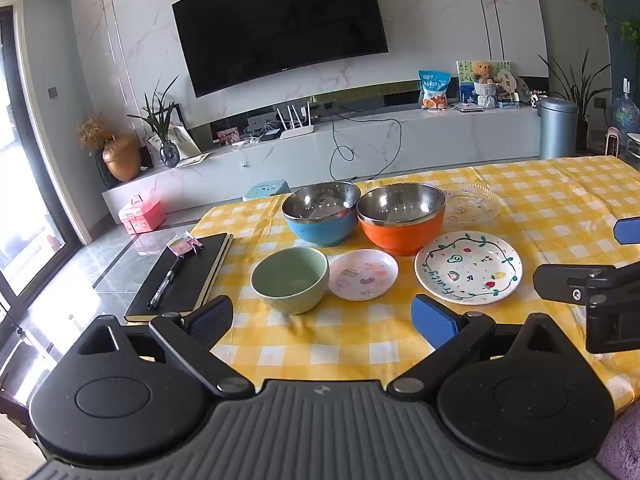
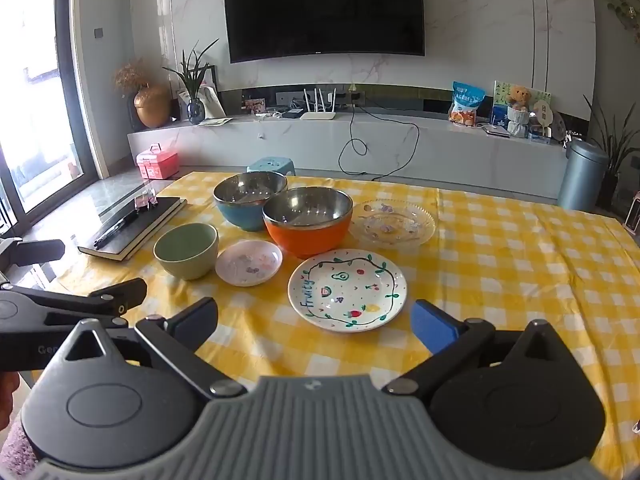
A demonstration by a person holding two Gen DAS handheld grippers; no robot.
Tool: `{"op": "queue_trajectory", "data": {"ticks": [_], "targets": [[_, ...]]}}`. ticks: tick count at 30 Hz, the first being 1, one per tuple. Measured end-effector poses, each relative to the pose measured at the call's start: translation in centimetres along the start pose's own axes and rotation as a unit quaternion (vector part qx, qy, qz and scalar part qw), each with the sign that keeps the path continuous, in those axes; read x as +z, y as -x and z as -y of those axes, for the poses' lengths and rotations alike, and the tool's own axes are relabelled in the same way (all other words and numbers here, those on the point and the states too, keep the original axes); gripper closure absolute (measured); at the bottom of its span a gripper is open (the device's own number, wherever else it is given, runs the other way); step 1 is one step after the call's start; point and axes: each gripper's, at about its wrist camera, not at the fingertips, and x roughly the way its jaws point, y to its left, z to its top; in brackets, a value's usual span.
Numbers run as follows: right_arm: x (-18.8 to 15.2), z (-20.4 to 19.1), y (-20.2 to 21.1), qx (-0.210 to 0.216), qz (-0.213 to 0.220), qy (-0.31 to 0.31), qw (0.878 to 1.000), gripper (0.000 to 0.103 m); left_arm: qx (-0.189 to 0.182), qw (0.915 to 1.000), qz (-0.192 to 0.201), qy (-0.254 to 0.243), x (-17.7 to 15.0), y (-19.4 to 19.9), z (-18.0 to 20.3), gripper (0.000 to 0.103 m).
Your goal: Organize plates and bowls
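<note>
On the yellow checked tablecloth [image 1: 360, 344] stand a blue steel-lined bowl [image 1: 320, 213], an orange steel-lined bowl [image 1: 401, 218] and a pale green bowl [image 1: 290, 279]. Beside them lie a small pink plate [image 1: 363, 274], a white painted fruit plate [image 1: 468, 268] and a clear glass plate [image 1: 472, 202]. My left gripper [image 1: 322, 320] hovers open just short of the green bowl. My right gripper [image 2: 316, 322] is open near the white fruit plate [image 2: 347, 289]. Nothing is between either pair of fingers.
A black notebook [image 1: 180, 276] with a pen [image 1: 166, 282] lies at the table's left edge. Beyond the table are a blue stool [image 2: 272, 165], a TV cabinet [image 2: 360, 140] and a grey bin [image 2: 582, 174]. The right gripper's finger shows at the right in the left wrist view [image 1: 576, 288].
</note>
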Motion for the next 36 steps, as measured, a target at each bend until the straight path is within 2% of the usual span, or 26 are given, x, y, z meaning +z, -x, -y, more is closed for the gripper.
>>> {"op": "queue_trajectory", "data": {"ticks": [36], "targets": [[-0.37,-0.24,-0.39,-0.001,-0.014,0.002,1.000,0.002,-0.002,1.0000,-0.009,-0.002,-0.57,-0.30,0.25,0.000]]}}
